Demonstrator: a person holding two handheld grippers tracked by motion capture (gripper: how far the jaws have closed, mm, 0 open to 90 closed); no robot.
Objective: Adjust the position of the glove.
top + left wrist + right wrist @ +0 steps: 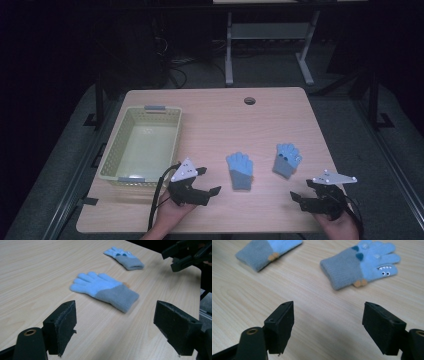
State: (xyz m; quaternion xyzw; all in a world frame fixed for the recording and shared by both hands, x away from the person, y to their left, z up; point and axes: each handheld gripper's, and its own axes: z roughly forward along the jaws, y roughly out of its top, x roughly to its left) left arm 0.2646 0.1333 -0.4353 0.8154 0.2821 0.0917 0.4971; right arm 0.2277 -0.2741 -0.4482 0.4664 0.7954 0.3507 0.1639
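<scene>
Left gripper view is showing your left gripper [115, 327] gaping empty, the plain blue glove [103, 290] lying just ahead. Your right gripper [328, 330] is hanging released too, the monster-face glove [362, 263] lying ahead of it.

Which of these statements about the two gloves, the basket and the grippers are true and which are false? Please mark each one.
1. Two blue gloves with grey cuffs, the left glove and the right glove, lie on the table. True.
2. One glove is inside the basket. False: both lie on the wood, to the right of it.
3. The left gripper is shut on a glove. False: its jaws stand open and hold nothing.
4. The right gripper is open. True.
5. The right glove has a face with teeth on it. True.
</scene>
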